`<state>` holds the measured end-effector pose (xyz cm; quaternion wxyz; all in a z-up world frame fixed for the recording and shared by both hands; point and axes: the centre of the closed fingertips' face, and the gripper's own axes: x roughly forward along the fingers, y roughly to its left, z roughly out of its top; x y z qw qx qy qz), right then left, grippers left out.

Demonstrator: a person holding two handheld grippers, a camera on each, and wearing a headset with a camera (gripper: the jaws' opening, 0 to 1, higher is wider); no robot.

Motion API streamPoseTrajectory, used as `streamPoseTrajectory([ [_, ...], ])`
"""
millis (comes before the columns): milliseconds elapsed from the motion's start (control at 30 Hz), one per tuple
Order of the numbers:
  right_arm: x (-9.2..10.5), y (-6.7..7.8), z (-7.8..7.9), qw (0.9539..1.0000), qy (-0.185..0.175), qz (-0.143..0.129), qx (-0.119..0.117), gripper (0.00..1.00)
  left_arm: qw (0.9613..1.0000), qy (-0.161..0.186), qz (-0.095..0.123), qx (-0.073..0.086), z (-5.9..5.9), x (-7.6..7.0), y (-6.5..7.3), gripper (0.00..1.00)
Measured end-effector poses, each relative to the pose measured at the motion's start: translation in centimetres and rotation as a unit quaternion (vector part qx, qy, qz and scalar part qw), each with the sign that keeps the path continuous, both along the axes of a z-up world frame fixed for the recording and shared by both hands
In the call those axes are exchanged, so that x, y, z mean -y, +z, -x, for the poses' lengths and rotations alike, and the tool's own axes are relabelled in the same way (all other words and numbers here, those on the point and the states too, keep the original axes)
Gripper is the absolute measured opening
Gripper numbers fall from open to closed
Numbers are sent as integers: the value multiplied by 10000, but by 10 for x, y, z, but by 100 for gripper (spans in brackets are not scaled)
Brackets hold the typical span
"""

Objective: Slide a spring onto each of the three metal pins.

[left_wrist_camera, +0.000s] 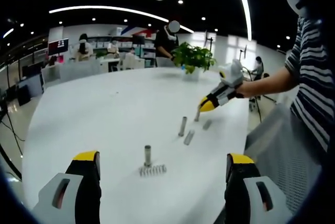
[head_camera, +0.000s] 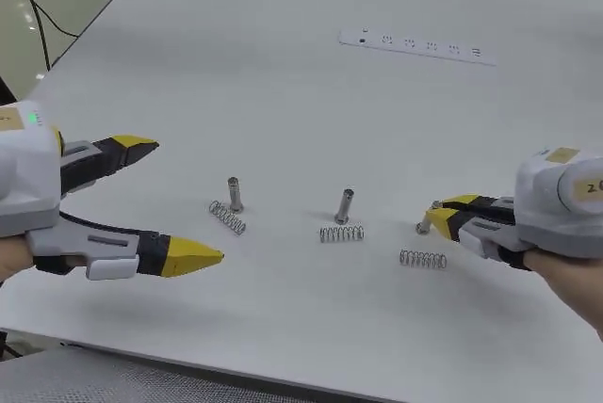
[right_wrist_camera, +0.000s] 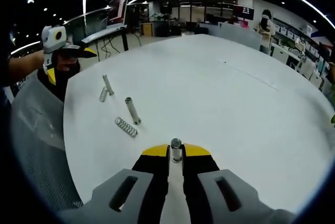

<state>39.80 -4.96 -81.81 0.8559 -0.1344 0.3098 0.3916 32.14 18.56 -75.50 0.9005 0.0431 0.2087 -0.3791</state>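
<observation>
**Open Table Behind, Crowded Row in Front**

White table (head_camera: 311, 111) lies open from the power strip (head_camera: 415, 47) down to a row near the front edge. There the left pin (head_camera: 234, 193) and middle pin (head_camera: 346, 205) stand upright, well apart, a left spring (head_camera: 227, 217) and middle spring (head_camera: 341, 233) lying beside their bases. The right gripper (head_camera: 435, 217), closed on the third pin (head_camera: 425, 225), blocks the right end, a third spring (head_camera: 423, 259) before it. The wide-spread left gripper (head_camera: 188, 201) faces open surface.
</observation>
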Motion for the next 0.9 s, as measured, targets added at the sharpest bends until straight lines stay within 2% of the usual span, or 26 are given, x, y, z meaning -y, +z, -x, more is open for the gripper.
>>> streamPoseTrajectory([
  [300,-2,-1,3,9999,-13,-124,-82,16,10000,-4,9,-35,1,1,-2,98],
  [600,-4,3,3,9998,-30,-188,-88,20,10000,4,-33,-49,1,-2,-4,98],
  [900,-1,3,2,9997,-26,-201,-114,26,10000,-25,-14,-38,-1,-2,0,98],
])
